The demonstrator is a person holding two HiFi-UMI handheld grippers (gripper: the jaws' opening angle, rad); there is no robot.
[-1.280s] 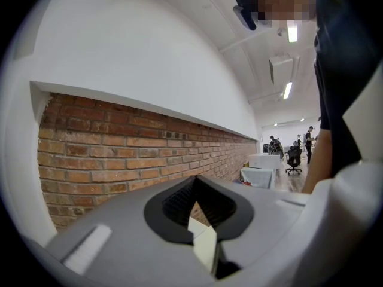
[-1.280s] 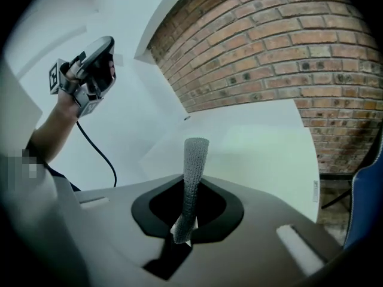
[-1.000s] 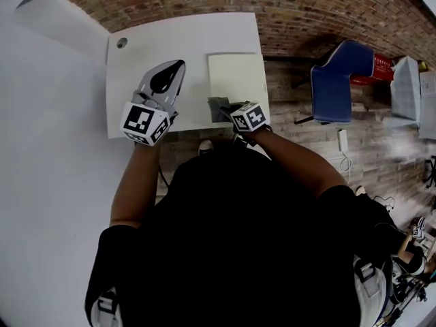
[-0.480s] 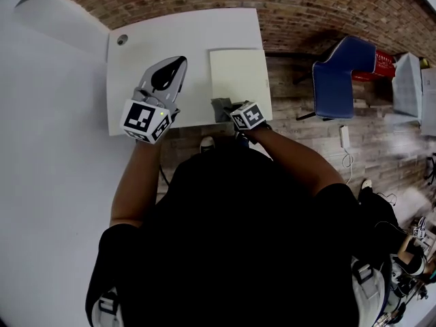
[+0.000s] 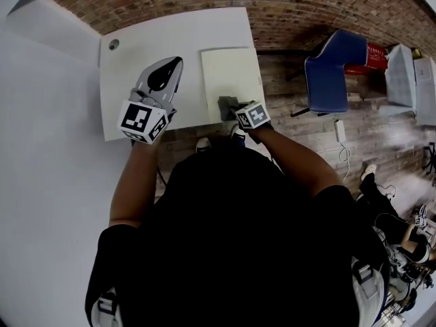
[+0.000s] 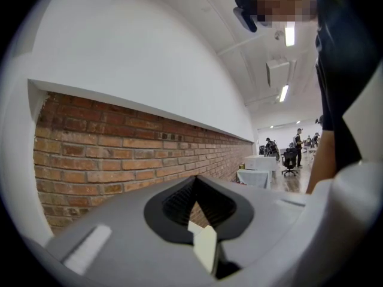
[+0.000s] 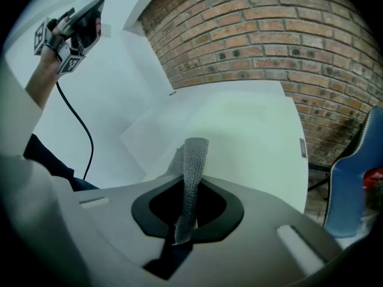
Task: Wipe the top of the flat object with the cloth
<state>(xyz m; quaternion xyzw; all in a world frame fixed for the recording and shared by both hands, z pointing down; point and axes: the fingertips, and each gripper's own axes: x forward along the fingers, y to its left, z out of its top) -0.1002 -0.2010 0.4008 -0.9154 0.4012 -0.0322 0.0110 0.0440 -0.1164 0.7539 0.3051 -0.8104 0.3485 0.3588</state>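
Right claw [image 5: 236,109]: closed on a grey cloth [image 5: 225,105]. In the right gripper view the claw [image 7: 184,223] pinches a narrow knitted strip of the cloth [image 7: 194,172], which stands up out of the jaws and ends in a folded top. In the head view the cloth sits over the near edge of the flat object [image 5: 231,73], roughly midway along that edge; whether it presses on the surface cannot be confirmed. The flat object is a pale yellow-green rectangular sheet lying flat on the white bench [image 5: 146,43], at the bench's right end, with its right side close along the bench edge. In the right gripper view the flat object [image 7: 251,124] extends ahead of the cloth towards the brick wall [image 7: 269,34]. Left claw [image 5: 174,65]: held off to the left of the flat object, well apart from it. The left gripper view shows this claw [image 6: 202,241] with jaws together and nothing between them, facing the brick wall [image 6: 108,166]. From the right gripper view the left claw [image 7: 90,17] is raised in the air. A blue chair [image 5: 328,70] stands on the wooden floor [image 5: 381,142] to the right of the bench.
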